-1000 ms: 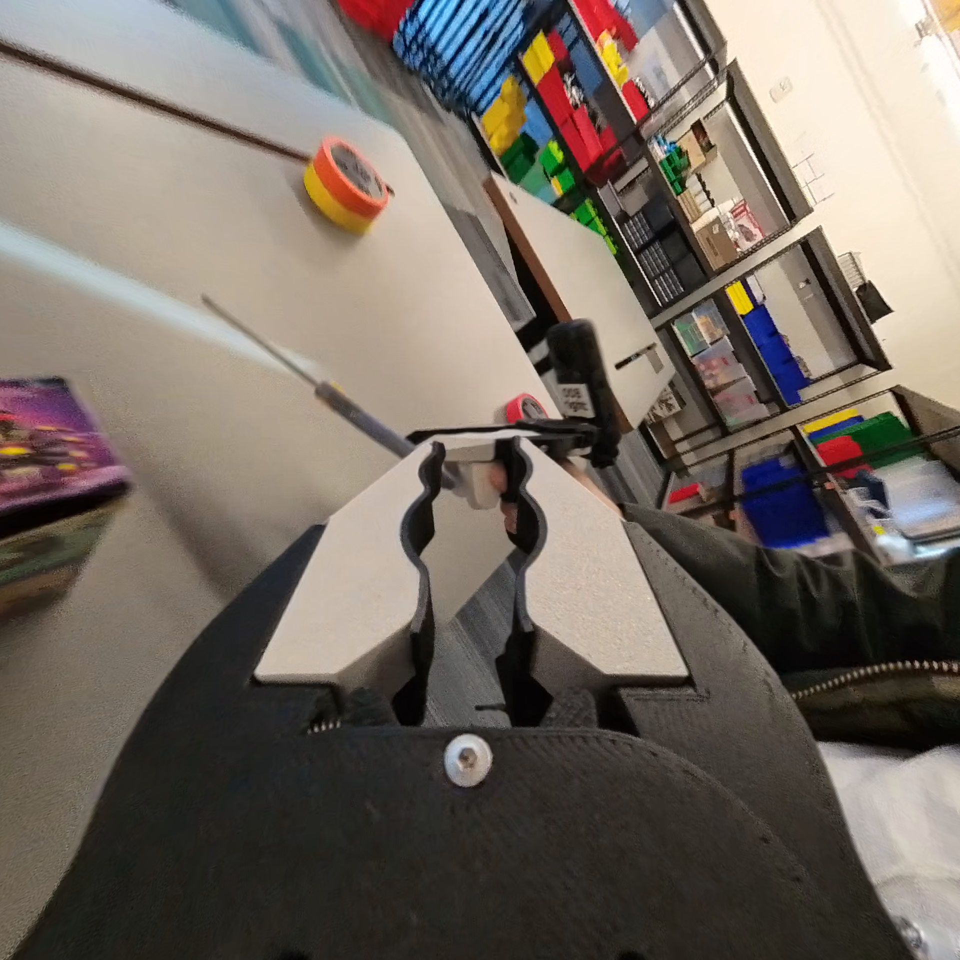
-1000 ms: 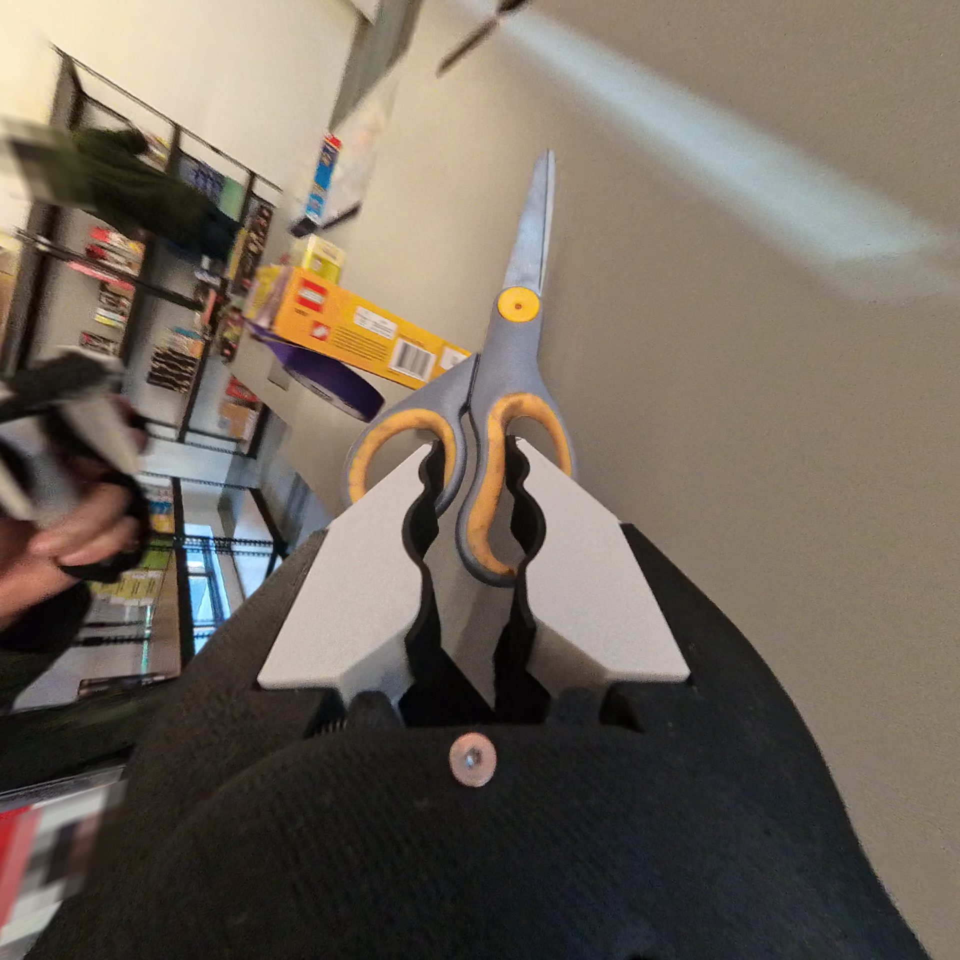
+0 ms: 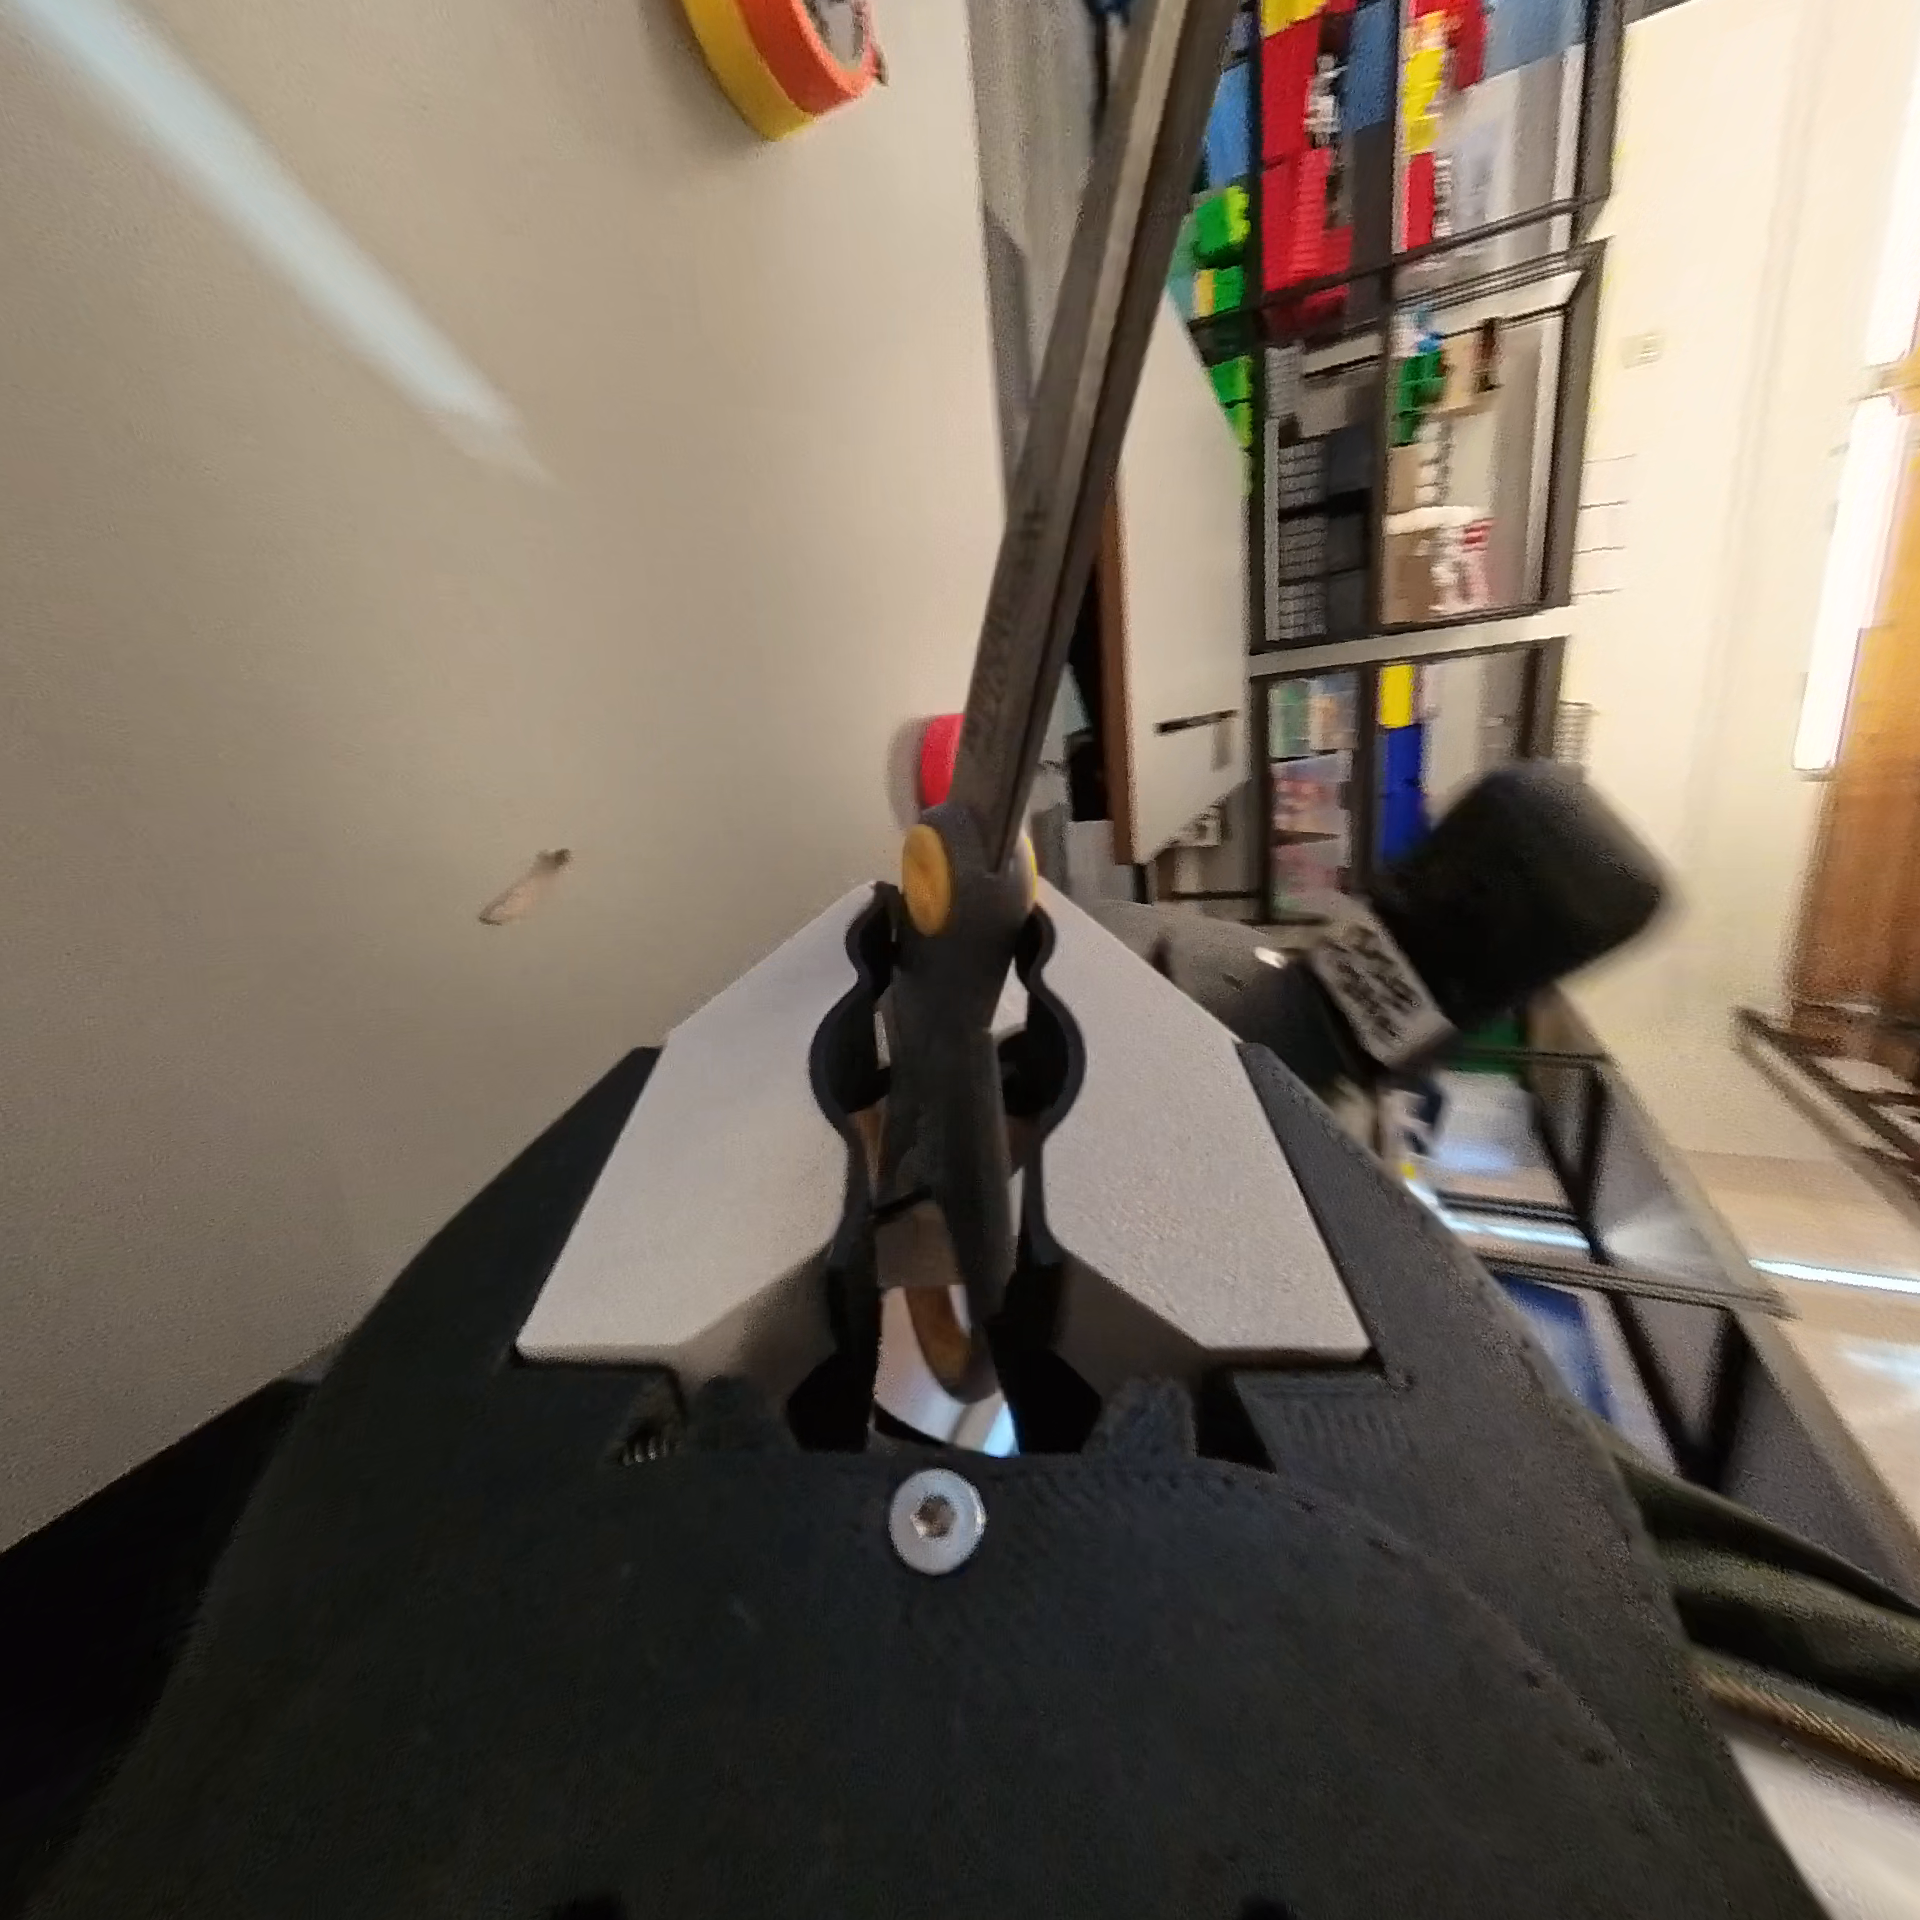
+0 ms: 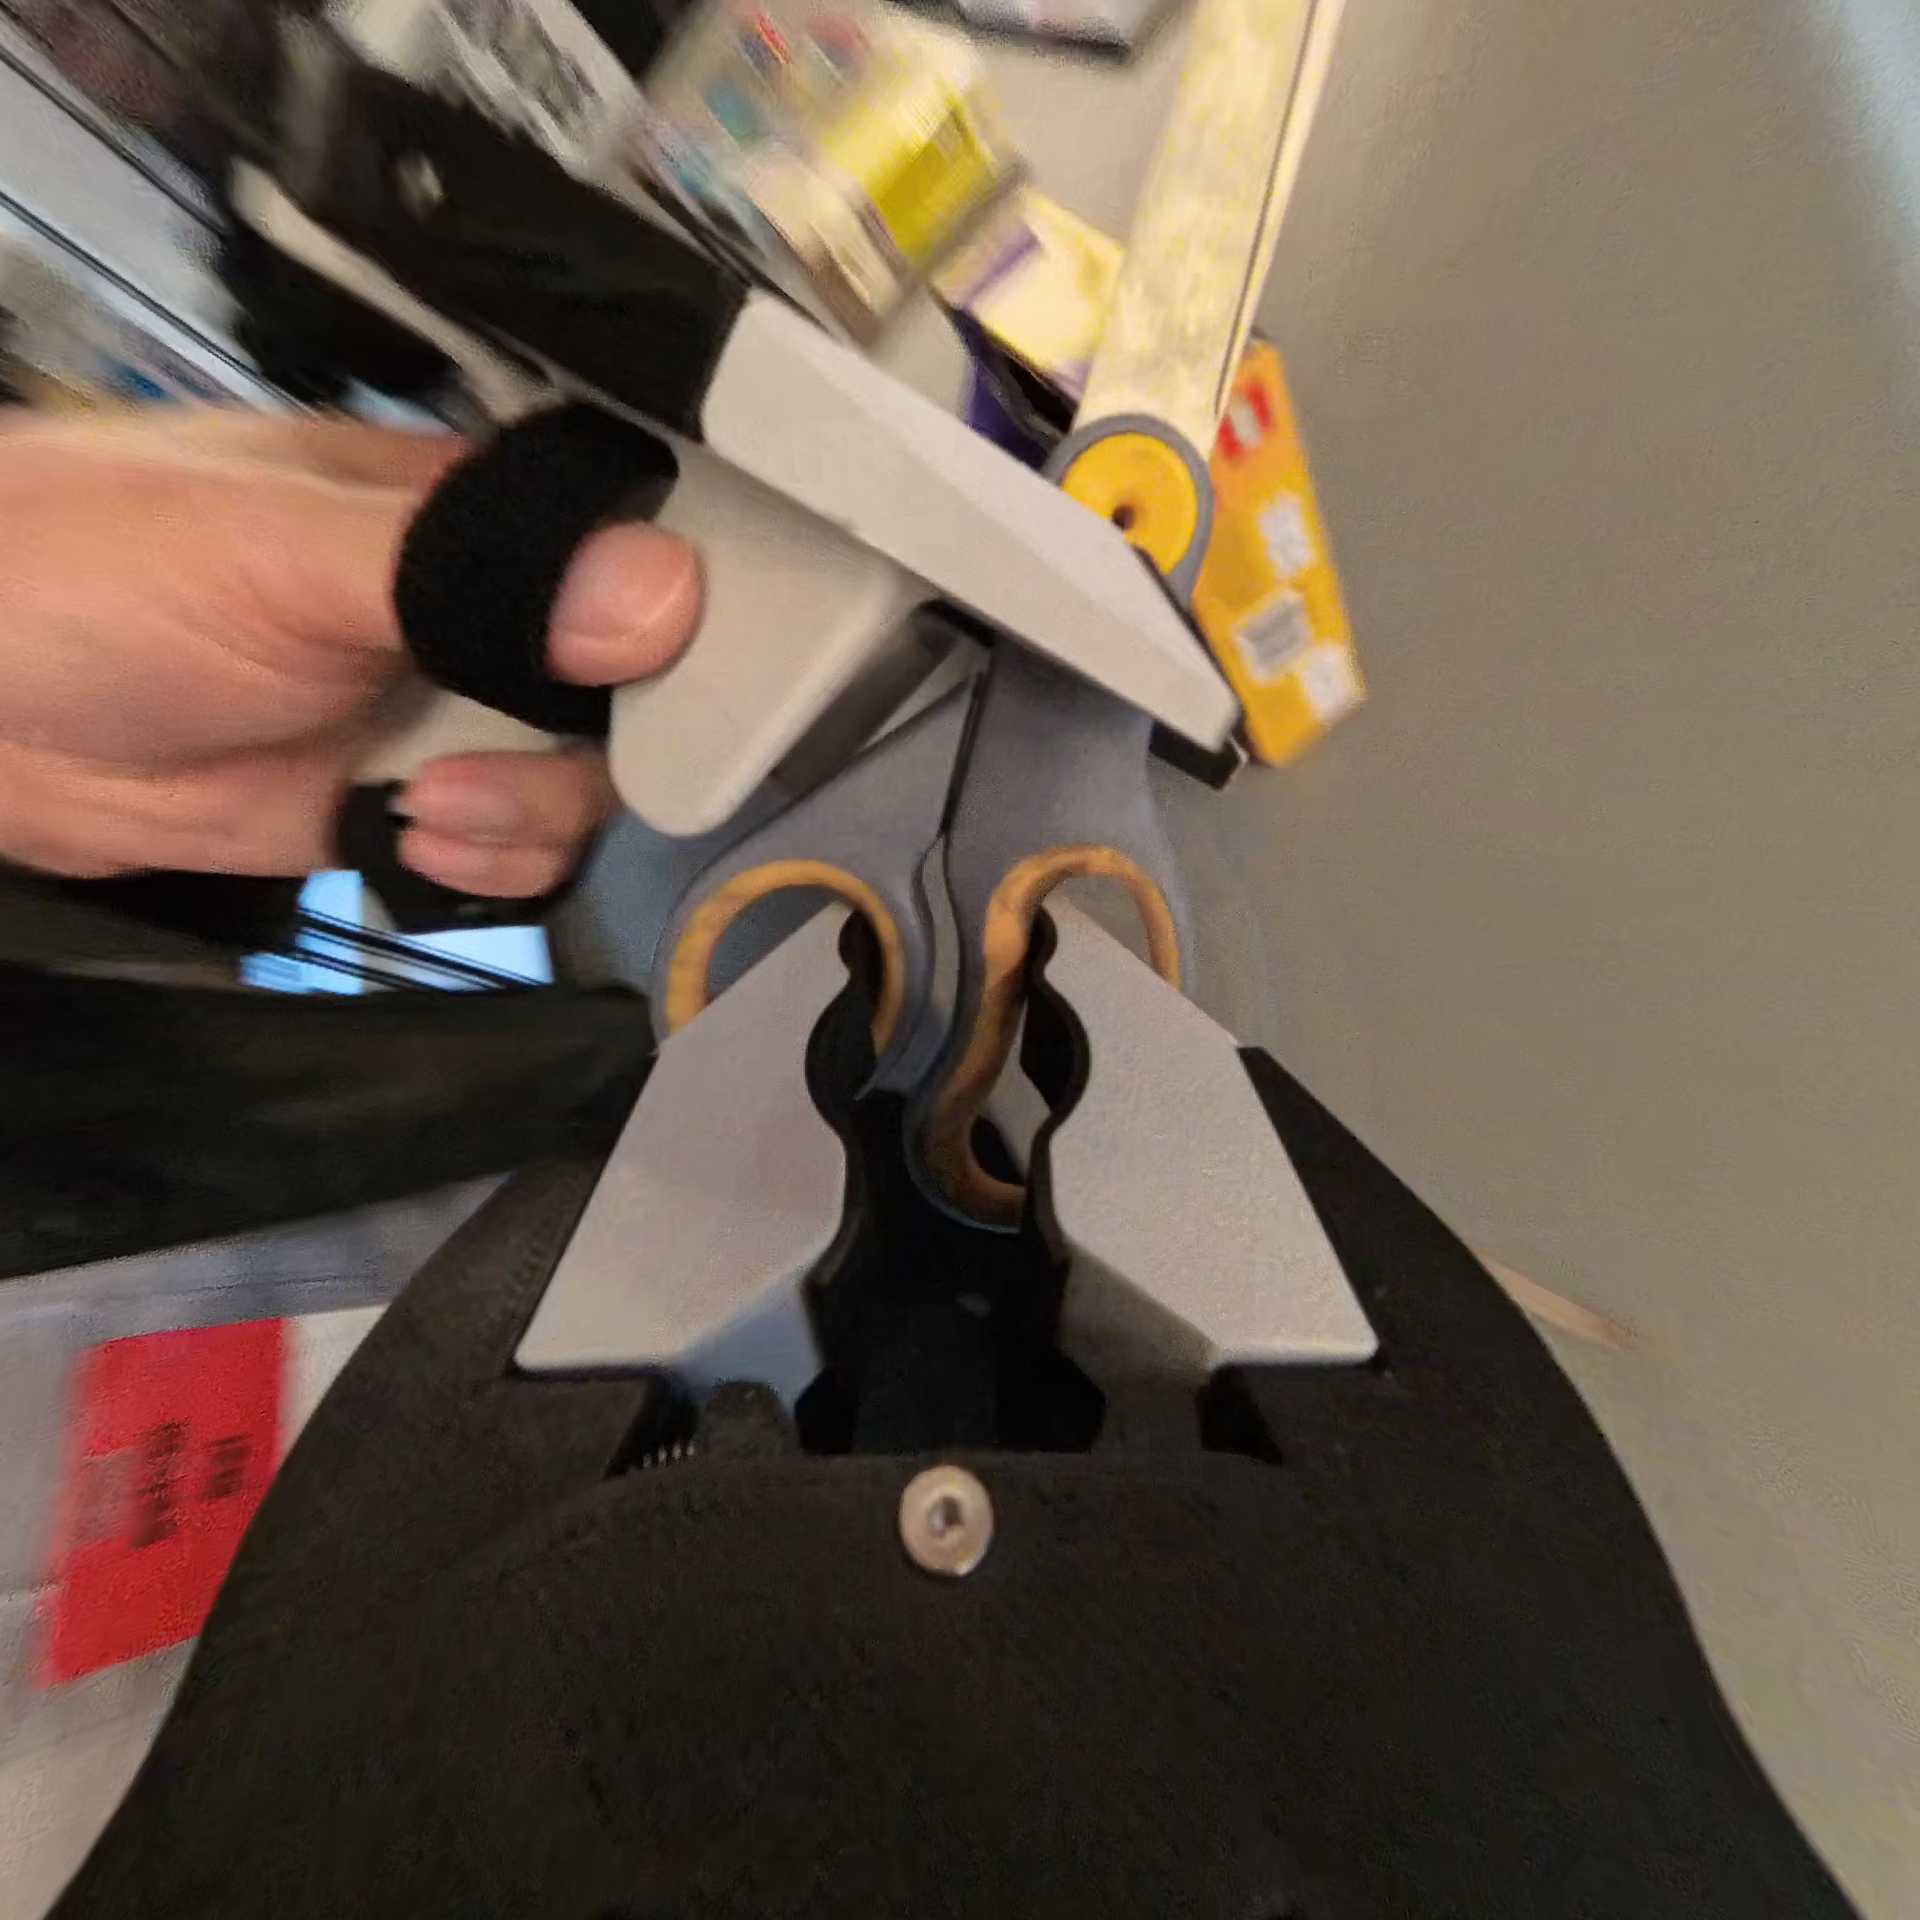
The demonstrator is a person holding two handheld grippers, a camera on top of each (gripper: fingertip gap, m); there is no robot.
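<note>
Grey-and-yellow-handled steel scissors (image 4: 1039, 831) are held off the pale bench (image 3: 364, 623) by both claws. The right claw (image 4: 951, 997) is clenched on a handle loop; the left claw (image 3: 951, 935) is clamped just below the yellow pivot. The blades point lengthwise away from both, towards an orange-and-yellow tape roll (image 3: 774, 62).

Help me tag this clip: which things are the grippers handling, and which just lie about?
Handled:
- scissors, clamped near the pivot by the left gripper and by a handle loop in the right gripper

Lying about:
- tape roll on the table
- yellow box
- shelves behind
</note>
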